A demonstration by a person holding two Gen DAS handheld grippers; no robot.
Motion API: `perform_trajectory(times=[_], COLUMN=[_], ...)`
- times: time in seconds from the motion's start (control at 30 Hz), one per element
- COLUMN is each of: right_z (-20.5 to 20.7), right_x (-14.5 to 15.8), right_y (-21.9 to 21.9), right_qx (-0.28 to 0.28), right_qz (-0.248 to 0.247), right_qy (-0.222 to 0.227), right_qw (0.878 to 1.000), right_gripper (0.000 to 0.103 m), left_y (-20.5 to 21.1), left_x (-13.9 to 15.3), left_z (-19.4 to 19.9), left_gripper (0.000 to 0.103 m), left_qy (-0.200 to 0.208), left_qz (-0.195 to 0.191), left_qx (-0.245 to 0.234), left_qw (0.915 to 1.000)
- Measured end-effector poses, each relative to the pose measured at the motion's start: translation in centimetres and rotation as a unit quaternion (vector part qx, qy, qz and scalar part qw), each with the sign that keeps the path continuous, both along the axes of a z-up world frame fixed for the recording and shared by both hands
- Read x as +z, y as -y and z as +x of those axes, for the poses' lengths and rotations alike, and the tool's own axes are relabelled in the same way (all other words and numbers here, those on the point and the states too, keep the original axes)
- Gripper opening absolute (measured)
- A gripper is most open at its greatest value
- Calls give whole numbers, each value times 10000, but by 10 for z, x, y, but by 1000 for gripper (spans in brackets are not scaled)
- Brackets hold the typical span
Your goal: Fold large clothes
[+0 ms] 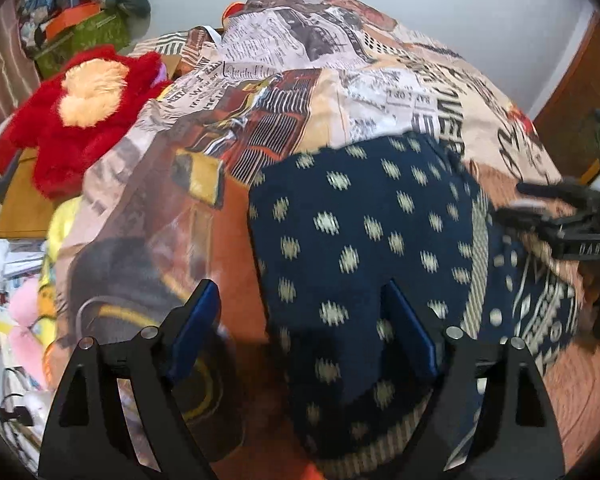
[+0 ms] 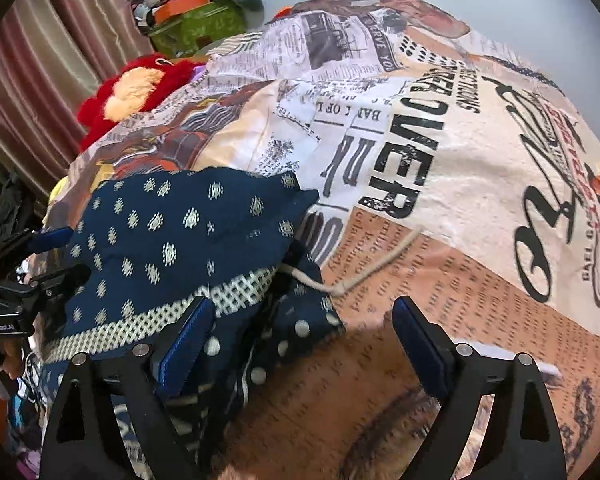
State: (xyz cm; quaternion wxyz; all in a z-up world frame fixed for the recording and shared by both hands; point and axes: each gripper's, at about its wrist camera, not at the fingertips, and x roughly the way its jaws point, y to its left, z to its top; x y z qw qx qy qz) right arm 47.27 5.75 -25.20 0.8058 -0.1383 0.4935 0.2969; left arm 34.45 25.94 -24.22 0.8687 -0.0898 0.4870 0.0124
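Navy dotted garment (image 1: 364, 232) lies in a rumpled, partly folded heap on the bed, over the newsprint-pattern bedspread (image 2: 440, 152). Cream patterned border band (image 2: 204, 304) runs across its near side; a pale drawstring (image 2: 364, 268) trails off its right edge onto the bedspread.

Left tongs (image 1: 304, 320): wide apart, nothing between the pads, poised above the garment's left edge. Right tongs (image 2: 304, 328): also wide, empty, straddling the garment's right corner near the drawstring.

Handling, as judged: thin woven cloth, light, wholly limp, it will sag and drape from any pinch point; not fragile, little slip on padded tongs. Best hold looks like the border band or an outer corner, pinching one layer only; layers are bunched, so grabbing two is the risk. Avoid the drawstring.

Red plush toy (image 1: 80, 120) sits well left of the garment, clear of the work.
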Motion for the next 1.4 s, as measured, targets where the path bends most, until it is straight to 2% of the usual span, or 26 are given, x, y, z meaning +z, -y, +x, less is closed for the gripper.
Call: perform_trajectory(times=[0.1, 0.23, 0.4, 0.53, 0.67, 0.87, 0.97, 1.07, 1.2, 1.4], right_z=[-14, -36, -61, -77, -86, -105, -100, -88, -74, -81], right_x=[14, 37, 52, 46, 20, 4, 1, -8, -10, 2], right_y=[4, 3, -18, -37, -50, -47, -34, -17, 14, 39], right_qx=[175, 384, 722, 978, 1112, 1619, 1477, 1163, 692, 514], right_qz=[-102, 180, 559, 612, 317, -271, -364, -342, -5, 55], right_qy=[261, 341, 170, 24, -213, 270, 143, -329, -922, -871], right_qw=[9995, 9985, 9957, 9933, 9931, 9861, 9883, 9921, 9933, 9949], right_gripper=[90, 90, 90, 90, 90, 90, 90, 90, 90, 90], left_y=[7, 15, 16, 20, 27, 33, 36, 36, 34, 33], left_x=[5, 10, 27, 32, 18, -2, -7, -10, -11, -2], left_z=[-16, -34, -46, -44, -38, -46, -55, -65, -77, -91], left_gripper=[85, 85, 84, 84, 84, 85, 85, 85, 85, 85], left_qy=[-2, 25, 278, 449, 251, 80, 25, -40, -76, -99], left_qz=[167, 318, 48, 28, 72, 96, 223, 163, 68, 253], left_qx=[-86, -143, 46, 157, 65, -121, -159, -187, -89, 102], left_qw=[9998, 9994, 9996, 9989, 9996, 9998, 9996, 9997, 9999, 9996])
